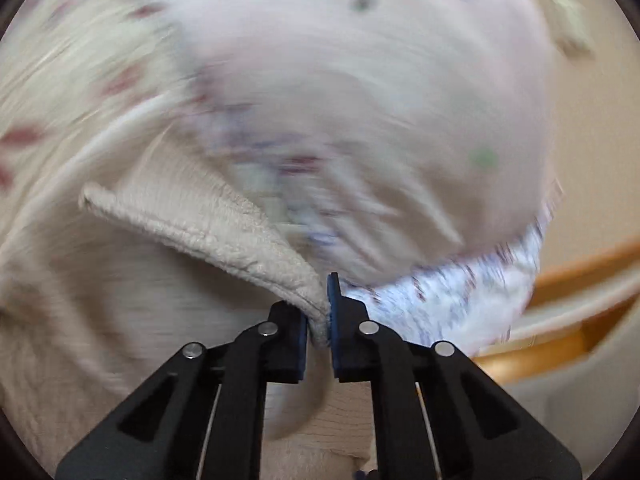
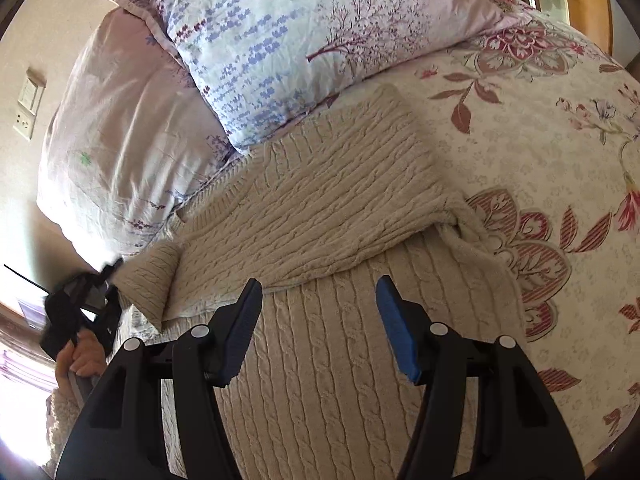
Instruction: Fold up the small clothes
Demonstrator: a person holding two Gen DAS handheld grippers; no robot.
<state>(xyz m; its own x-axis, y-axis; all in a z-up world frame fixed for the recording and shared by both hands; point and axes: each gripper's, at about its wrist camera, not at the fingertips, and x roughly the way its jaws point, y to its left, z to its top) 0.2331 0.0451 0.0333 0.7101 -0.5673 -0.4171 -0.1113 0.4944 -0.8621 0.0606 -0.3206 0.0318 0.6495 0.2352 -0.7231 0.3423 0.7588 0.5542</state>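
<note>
- A cream cable-knit sweater (image 2: pixel 320 208) is laid out on a bed, its body spread flat toward the right wrist camera and one part folded across it at a slant.
- A folded cuff-like corner of the knit (image 2: pixel 154 280) is seen lifted at the sweater's left edge, just beside the left gripper (image 2: pixel 106 270).
- In the left wrist view, a thick hemmed edge of the same cream knit (image 1: pixel 208 228) is pinched between the blue pads (image 1: pixel 334 308) of the left gripper (image 1: pixel 319 320); the jaws are closed on it, with only the fabric between them.
- Most of that view is smeared by motion blur, so little beyond the held edge can be told.
- The left gripper is carried by a hand (image 2: pixel 82 360), seen small at the left border of the right wrist view.
- The right gripper (image 2: pixel 320 300) is held above the lower body of the sweater with its jaws standing apart; nothing is gripped between them, and its blue pad (image 2: pixel 394 320) is clear of the knit.
- Two pillows are propped at the head of the bed, touching the far edge of the sweater: a pale lilac one (image 2: pixel 120 128) on the left, and a white one printed with blue and purple sprigs (image 2: pixel 280 40) leaning over it.
- A quilted bedspread (image 2: pixel 540 140) with large red and pink flowers is seen beneath the sweater and to its right.
- A wall plate with a switch and socket (image 2: pixel 29 104) is visible on the beige wall at the left.
- A strip of wooden frame (image 2: pixel 592 0) is visible at the upper right.
</note>
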